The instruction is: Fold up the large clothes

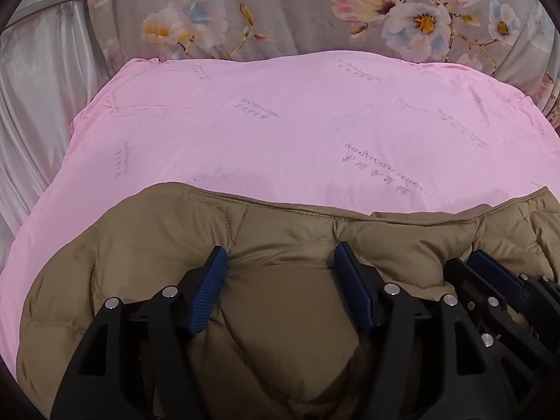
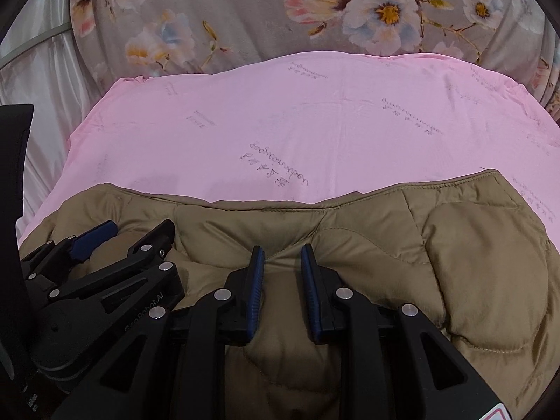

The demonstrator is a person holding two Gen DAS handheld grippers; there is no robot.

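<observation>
Tan quilted jacket (image 1: 168,245) on pink sheet (image 1: 280,122) over bed, floral blanket (image 1: 280,10) behind, white curtain (image 1: 31,112) at left. Left claw (image 1: 280,259) wide open w/ puffed fabric between; right claw (image 2: 280,255) part open, pads on jacket.

A: What is the supporting surface?
B: A bed, covered by a grey floral bedspread (image 1: 280,17) that fills the top of the frame.

A: What lies directly on it?
B: A pink sheet (image 1: 280,133) with faint printed script, spread flat across the middle of the frame. A tan quilted jacket (image 1: 280,315) lies on the sheet's near edge, at the bottom of the frame.
</observation>
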